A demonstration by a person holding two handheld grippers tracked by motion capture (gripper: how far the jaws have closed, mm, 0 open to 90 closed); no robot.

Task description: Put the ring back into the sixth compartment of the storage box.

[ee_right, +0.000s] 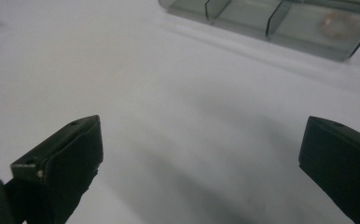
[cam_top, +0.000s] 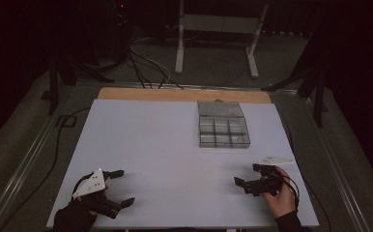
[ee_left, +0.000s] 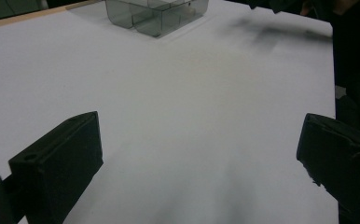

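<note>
At the near left corner of the white sheet we see the left gripper held in a hand, its grey plate on top; its jaws are spread wide with nothing between them, and they point rightward and a little forward over the bare sheet; in the left gripper view the same two black jaws stand far apart at the bottom corners, the sheet running blank between them up to the box at the top edge. Moving right, the middle of the sheet is bare; beyond it, toward the far edge and right of centre, sits the clear box, a shallow tray split into small compartments with a flat part at its back; it stands well apart from both grippers; we see something small and pale in its near right compartment, too blurred to name. Farther right, at the near right of the sheet, the right gripper is held in the other hand; its jaws are also spread wide and empty, pointing leftward across the sheet; in the right gripper view the jaws stand wide at the bottom corners, with the box ahead at the upper right. A strip of wooden table shows behind the sheet.
</note>
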